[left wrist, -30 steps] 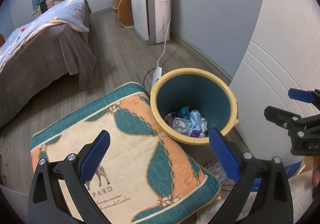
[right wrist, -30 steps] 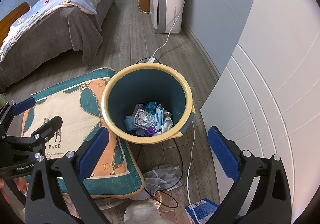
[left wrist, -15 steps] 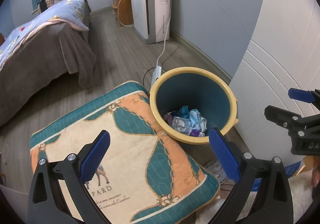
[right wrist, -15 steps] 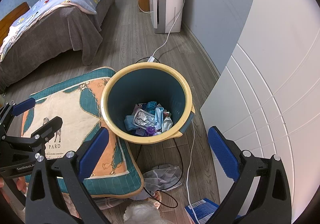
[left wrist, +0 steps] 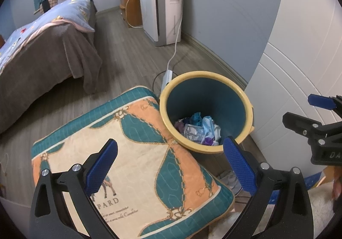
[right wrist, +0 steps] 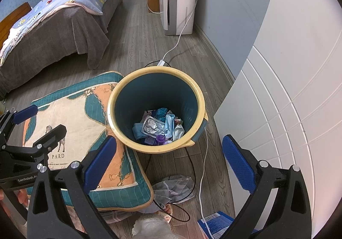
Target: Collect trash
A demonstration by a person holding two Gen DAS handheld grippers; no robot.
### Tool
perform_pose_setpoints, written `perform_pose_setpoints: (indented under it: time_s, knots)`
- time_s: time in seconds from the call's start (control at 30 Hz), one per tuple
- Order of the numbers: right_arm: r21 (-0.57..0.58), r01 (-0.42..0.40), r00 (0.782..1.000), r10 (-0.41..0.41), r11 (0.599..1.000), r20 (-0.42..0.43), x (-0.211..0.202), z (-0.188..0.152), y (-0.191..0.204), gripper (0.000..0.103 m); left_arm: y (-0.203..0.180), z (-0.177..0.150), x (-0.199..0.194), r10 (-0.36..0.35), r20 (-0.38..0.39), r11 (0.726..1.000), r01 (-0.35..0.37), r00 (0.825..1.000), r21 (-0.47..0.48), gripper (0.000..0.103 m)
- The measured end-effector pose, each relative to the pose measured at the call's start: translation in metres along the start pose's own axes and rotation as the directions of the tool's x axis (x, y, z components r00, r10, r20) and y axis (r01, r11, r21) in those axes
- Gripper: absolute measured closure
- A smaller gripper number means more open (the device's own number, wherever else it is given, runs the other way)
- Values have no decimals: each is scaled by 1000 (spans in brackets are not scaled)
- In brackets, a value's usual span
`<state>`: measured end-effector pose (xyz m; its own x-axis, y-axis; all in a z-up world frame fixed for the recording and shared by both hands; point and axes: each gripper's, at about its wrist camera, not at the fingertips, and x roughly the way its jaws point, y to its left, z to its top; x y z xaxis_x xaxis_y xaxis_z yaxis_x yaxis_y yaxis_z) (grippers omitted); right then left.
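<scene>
A teal bin with a yellow rim (left wrist: 171,127) (right wrist: 115,119) stands on the wood floor, holding crumpled wrappers and packets (left wrist: 197,130) (right wrist: 159,126). My left gripper (left wrist: 171,164) hovers open over a patterned cushion (left wrist: 132,170), its fingers empty, with the bin just ahead to the right. My right gripper (right wrist: 168,158) is open and empty too, held above the bin's near rim. Each gripper shows at the edge of the other's view: the right one (left wrist: 320,119) and the left one (right wrist: 32,123).
The cushion (right wrist: 70,123) leans against the bin's left side. Cables (right wrist: 201,166), a crumpled grey cloth (right wrist: 173,187), a blue packet (right wrist: 215,220) and something white and fluffy (right wrist: 149,227) lie on the floor nearby. A white panelled door (right wrist: 288,110) stands right; bed (left wrist: 42,46) and air purifier (left wrist: 164,8) behind.
The left wrist view has drifted slightly, so the bin and cushion sit a little lower and left. Both grippers stay open; nothing was picked up or dropped.
</scene>
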<state>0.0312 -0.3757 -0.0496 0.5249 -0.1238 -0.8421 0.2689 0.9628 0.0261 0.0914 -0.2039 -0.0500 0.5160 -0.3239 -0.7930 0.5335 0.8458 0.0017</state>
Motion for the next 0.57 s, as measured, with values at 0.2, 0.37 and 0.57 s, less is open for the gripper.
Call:
perform_pose_setpoints:
  time_s: [0.2,0.37,0.57]
  knots:
    - [3,1,1000,-1,1000,0,0,0,0,6,-5,2,-1,24,8,999,-24,1000,24,5]
    - [17,5,1000,-5,1000,6,-1,2,-2,6,-8,2,0,9,-12,999,-9,1000,40,5]
    - [60,14,1000,-15,998,16,-4,2,-5,6,-4,4,-6,-9,-14,1000,9,1000,23,5]
